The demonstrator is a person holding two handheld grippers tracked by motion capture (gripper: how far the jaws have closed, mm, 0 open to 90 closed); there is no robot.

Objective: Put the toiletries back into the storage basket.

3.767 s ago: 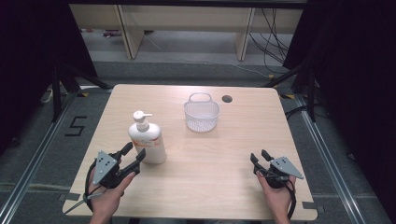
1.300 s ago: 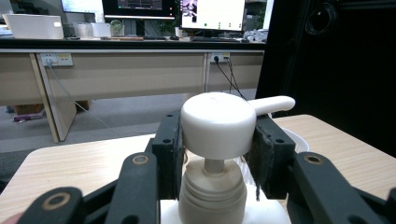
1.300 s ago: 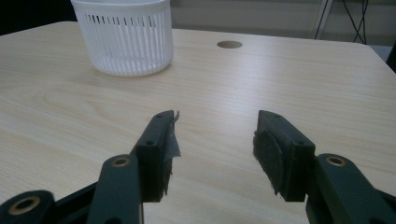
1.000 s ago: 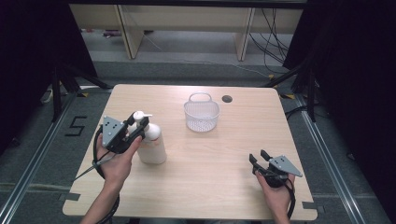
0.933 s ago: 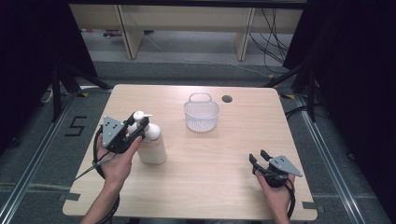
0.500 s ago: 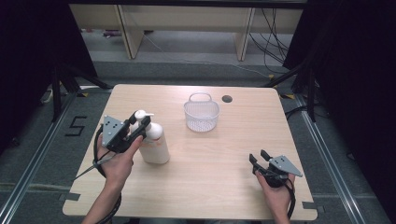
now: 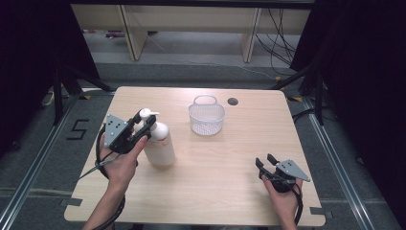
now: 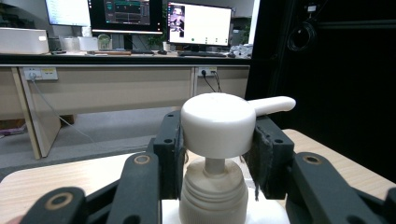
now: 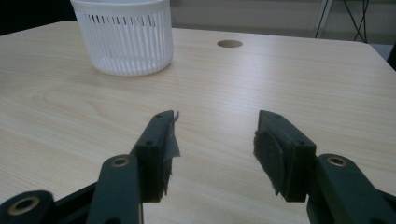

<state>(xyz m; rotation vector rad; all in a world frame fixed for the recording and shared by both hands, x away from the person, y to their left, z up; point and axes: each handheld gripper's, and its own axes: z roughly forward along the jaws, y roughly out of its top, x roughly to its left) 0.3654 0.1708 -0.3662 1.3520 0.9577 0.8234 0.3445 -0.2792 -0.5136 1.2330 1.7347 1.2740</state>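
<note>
A white pump bottle (image 7: 161, 144) stands at the left of the wooden table (image 7: 225, 158), leaning a little with its base to the right. My left gripper (image 7: 146, 124) is shut on its pump head (image 8: 217, 123); both pads press the cap's sides and the spout (image 8: 273, 103) points right. Near the table's front right, my right gripper (image 7: 265, 161) rests open with nothing between its jaws; in the right gripper view its fingers (image 9: 159, 144) frame bare wood. A white slotted basket (image 7: 207, 123) with a handle stands at the back middle, also ahead of the right gripper (image 9: 217, 128).
A round cable hole (image 7: 233, 101) lies in the tabletop behind the basket (image 9: 128, 42) to its right. Desks with lit monitors (image 8: 201, 23) stand beyond the table in the left gripper view. Dark stands and floor rails flank the table.
Since the oldest frame my left gripper rose from the front left edge and closed on the pump head. Over the last second the bottle's body edged slightly right. The right gripper kept still.
</note>
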